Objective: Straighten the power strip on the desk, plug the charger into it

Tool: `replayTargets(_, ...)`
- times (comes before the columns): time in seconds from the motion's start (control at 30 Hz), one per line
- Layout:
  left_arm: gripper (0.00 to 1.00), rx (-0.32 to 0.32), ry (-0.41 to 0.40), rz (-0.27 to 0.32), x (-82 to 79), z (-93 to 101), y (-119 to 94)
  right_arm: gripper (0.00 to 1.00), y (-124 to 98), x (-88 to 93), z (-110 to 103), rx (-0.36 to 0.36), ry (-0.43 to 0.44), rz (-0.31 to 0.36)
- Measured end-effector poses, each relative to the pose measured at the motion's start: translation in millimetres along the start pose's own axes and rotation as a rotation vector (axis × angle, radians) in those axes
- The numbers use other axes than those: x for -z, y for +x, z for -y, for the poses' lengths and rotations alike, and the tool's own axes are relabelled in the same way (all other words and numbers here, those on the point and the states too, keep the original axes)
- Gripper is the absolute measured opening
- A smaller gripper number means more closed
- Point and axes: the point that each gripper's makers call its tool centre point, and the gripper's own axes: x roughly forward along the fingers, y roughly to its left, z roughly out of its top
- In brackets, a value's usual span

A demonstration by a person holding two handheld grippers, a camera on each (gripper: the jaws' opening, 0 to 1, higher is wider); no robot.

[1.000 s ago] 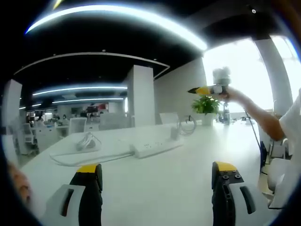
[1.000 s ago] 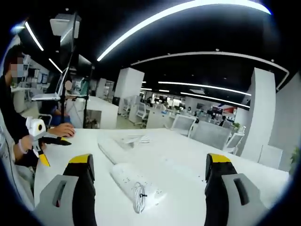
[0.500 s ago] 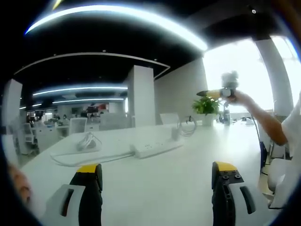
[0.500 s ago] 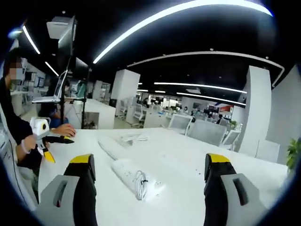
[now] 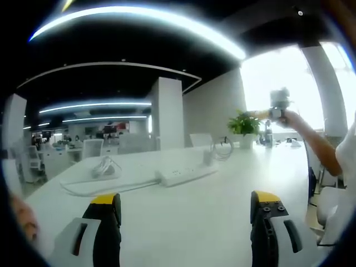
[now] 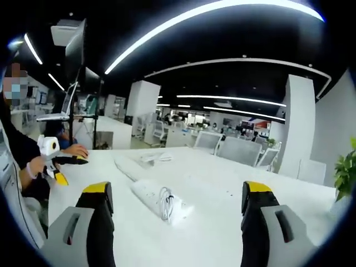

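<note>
Both of your grippers are off the work. The left gripper [image 5: 185, 214] hangs over bare white desk [image 5: 183, 222] with its yellow-tipped jaws spread wide and nothing between them. The right gripper [image 6: 178, 208] is likewise released, jaws apart and empty; in the left gripper view it appears raised at the far right [image 5: 278, 108], well above the desk.

The long white plastic power strip [image 5: 185, 173] lies flat mid-desk and runs at a slant, not square to the desk edge. Its white cord [image 5: 105, 186] trails off one end in a loose run. In the right gripper view the same strip [image 6: 157, 199] has a small coil of cable [image 6: 166, 204] at or on it; whether that belongs to the charger cannot be told. A small grey object [image 5: 206, 156] stands just beyond the strip's far end, possibly the charger, too small to confirm.

Handling judgement: expect the strip to be rigid, light and prone to sliding on the smooth top, with the cord dragging behind. Take it across the narrow width near one end and pivot it; steady the body while pressing the plug in.
</note>
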Motion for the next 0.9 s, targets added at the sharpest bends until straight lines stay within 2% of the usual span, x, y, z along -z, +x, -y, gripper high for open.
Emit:
replayTargets(0.5,0.99,0.003,0.002,0.002,-0.3,1.4,1.7,0.95,-28.8,13.6,-10.9,0.025,0.014,0.02)
replayTargets(0.77,0.99,0.005,-0.001,0.002,0.6,1.9,2.5,0.95,-39.1,19.0,-9.8,0.044,0.033,0.033)
replayTargets(0.9,0.99,0.004,-0.003,0.001,1.2,1.5,2.7,0.95,-40.4,29.1,-10.5,0.042,0.044,0.022)
